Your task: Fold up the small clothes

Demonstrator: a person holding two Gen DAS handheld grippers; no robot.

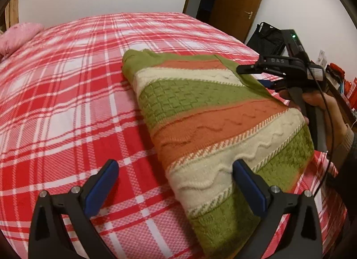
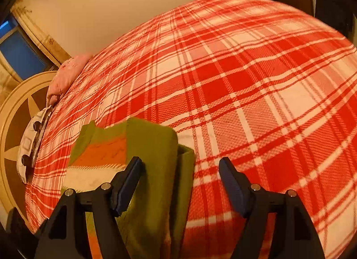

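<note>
Left wrist view: a folded knitted sweater [image 1: 214, 111] with green, orange and cream stripes lies on a bed [image 1: 67, 102] covered by a red-and-white checked blanket, toward the bed's right edge as this camera sees it. The left gripper [image 1: 176, 183] hangs over the sweater's near end with its jaws spread wide. One blue pad [image 1: 250, 187] is over the cream stripe, the other over bare blanket just beside the sweater's edge; neither visibly presses the knit. Nothing is pinched.

The right gripper [image 1: 256, 76] shows at the sweater's far right corner, held by a hand [image 1: 321, 107] with a grey sleeve. A green flap of the sweater lies under its upper finger. From this side the gap between its fingers is hard to read.

Right wrist view: the right gripper [image 2: 180, 169] has its jaws spread apart. The green folded edge of the sweater [image 2: 154, 147] lies between and below them, nearer the left pad [image 2: 127, 183]; the picture is blurred, so contact cannot be confirmed. The right pad is over blanket only.

A pink pillow [image 1: 17, 36] sits at the bed's far left corner. A brown door [image 1: 241, 4] is open behind the bed.
</note>
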